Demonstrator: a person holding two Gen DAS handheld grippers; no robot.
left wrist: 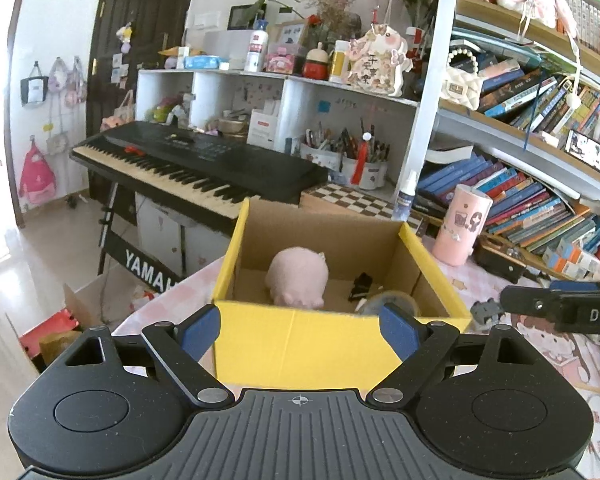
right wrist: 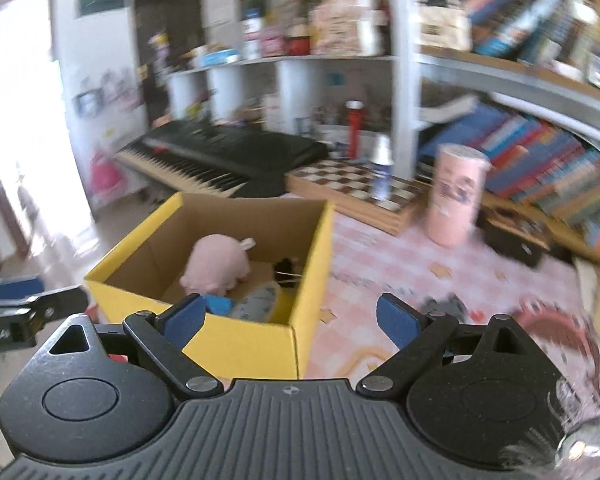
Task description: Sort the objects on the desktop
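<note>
Right gripper hanging wide open next to the sorting box

The right gripper (right wrist: 294,318) is sitting with its blue pads spread and nothing between them, aimed at the near right corner of the yellow cardboard box (right wrist: 240,344) on the pink checked tablecloth (right wrist: 380,264). Inside the box a pink plush toy (right wrist: 216,266) is lying beside a roll of tape (right wrist: 260,300) and a small black item too blurry to name. The left gripper (right wrist: 16,304) is poking in at the left edge. A pink cylinder (right wrist: 456,196) is standing further back by a chessboard (right wrist: 340,184).
</note>
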